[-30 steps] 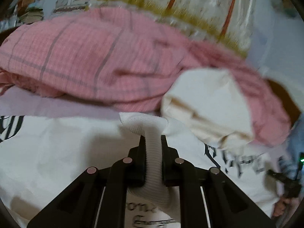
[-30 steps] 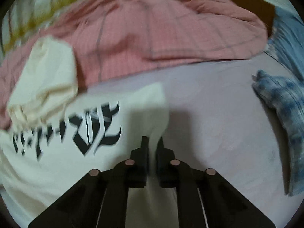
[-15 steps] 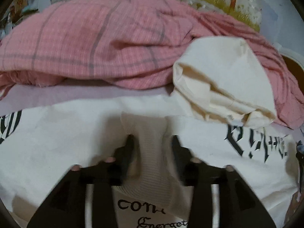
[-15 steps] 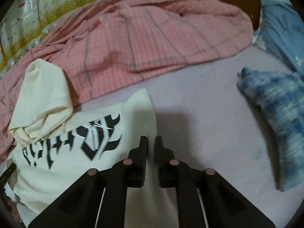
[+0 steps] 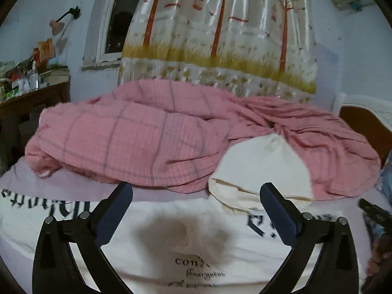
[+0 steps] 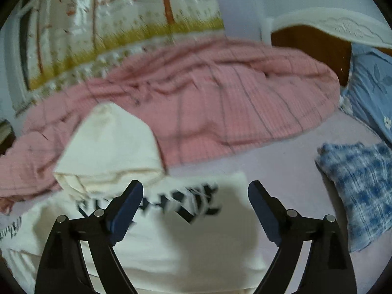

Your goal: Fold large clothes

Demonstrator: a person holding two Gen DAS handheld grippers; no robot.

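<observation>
Both cuffs and corners of the cream hooded sweatshirt (image 5: 171,223) have left the jaws since a second ago: back then the left hand-held gripper (image 5: 196,203) pinched a ribbed strip of the garment and the right hand-held gripper (image 6: 196,199) was closed at its edge, and now each one hangs above the fabric with its jaws opening wide and nothing between them. More of the room shows in both views than before, and the garment sits lower in them.

That sweatshirt lies spread flat on the lilac bed sheet (image 6: 289,161), black gothic lettering (image 6: 171,201) across it and smaller script (image 5: 198,269) near the lower edge of the left wrist view. Its hood (image 5: 264,169) is bunched at the far side and rests against a rumpled pink checked duvet (image 5: 137,139) that fills the middle of the bed. A dark shadow falls on the cloth just beyond the left hand-held gripper.

Well off to the right of the sweatshirt, a blue-and-white checked garment (image 6: 360,191) lies on the sheet, apart from it. Behind that, a blue pillow (image 6: 370,85) leans near the wooden headboard (image 6: 311,41). A curtain printed with trees and grass (image 5: 220,31) hangs behind the bed, beside a dark window (image 5: 120,17). At the far left stands a cluttered desk (image 5: 29,93), with a wall lamp (image 5: 58,25) above it. The right wrist view is blurred.
</observation>
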